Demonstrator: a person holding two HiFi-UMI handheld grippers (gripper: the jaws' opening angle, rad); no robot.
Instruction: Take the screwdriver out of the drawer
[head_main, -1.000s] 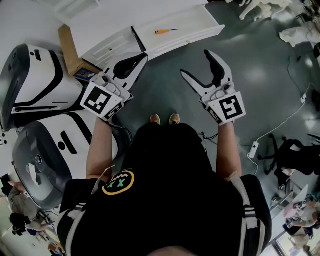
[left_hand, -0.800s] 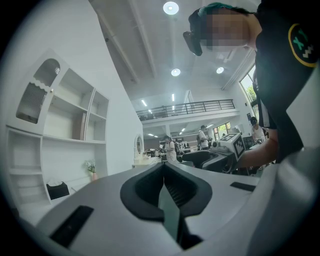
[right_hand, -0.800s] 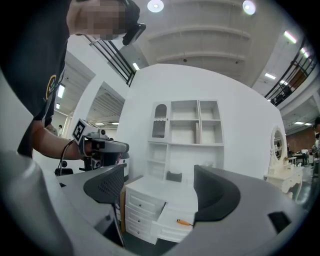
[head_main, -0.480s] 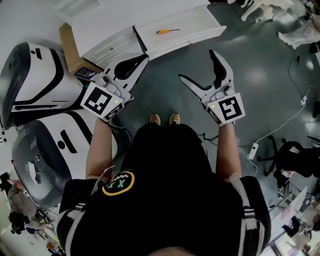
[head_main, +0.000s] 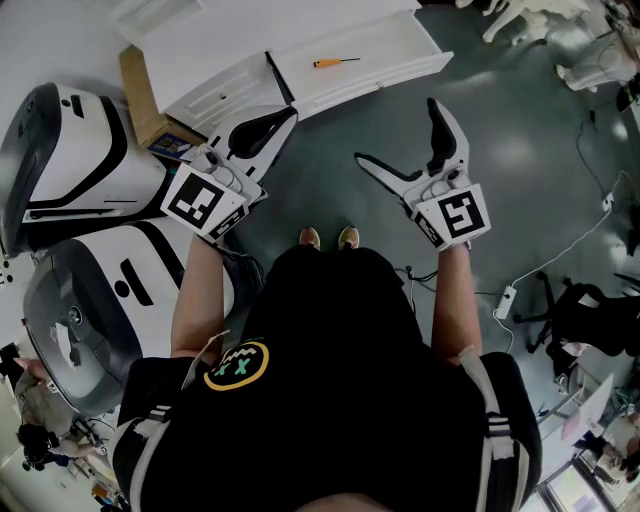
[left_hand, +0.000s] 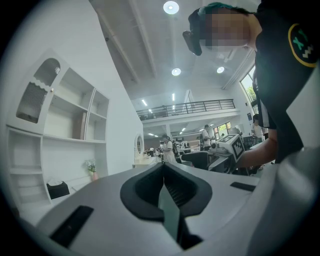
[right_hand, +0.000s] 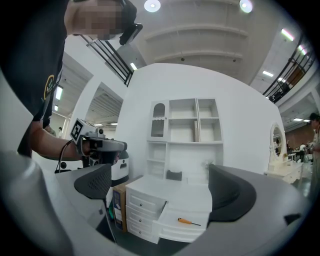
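Two fingers (right_hand: 93, 183) of the right gripper (head_main: 397, 130) are spreading apart, already wide, and nothing is between them; the right gripper view looks through the gap straight at the furniture ahead. On the left gripper (head_main: 285, 118) the fingers (left_hand: 176, 192) are pressed together along their length with nothing gripped. Both grippers are held level in front of the person, side by side and apart from each other, above the grey floor (head_main: 520, 150). Beyond the right gripper's fingertips stands the open drawer (head_main: 372, 84) of a white chest of drawers (right_hand: 142, 200) — it is pulled out at the lowest level, and the screwdriver (head_main: 333, 63), orange-handled with a thin dark shaft, lies flat on the drawer's bottom, well apart from either gripper. A brown cardboard box (head_main: 138, 98) stands against the chest's side, and white shelving (right_hand: 186, 120) rises behind the chest along the white wall.
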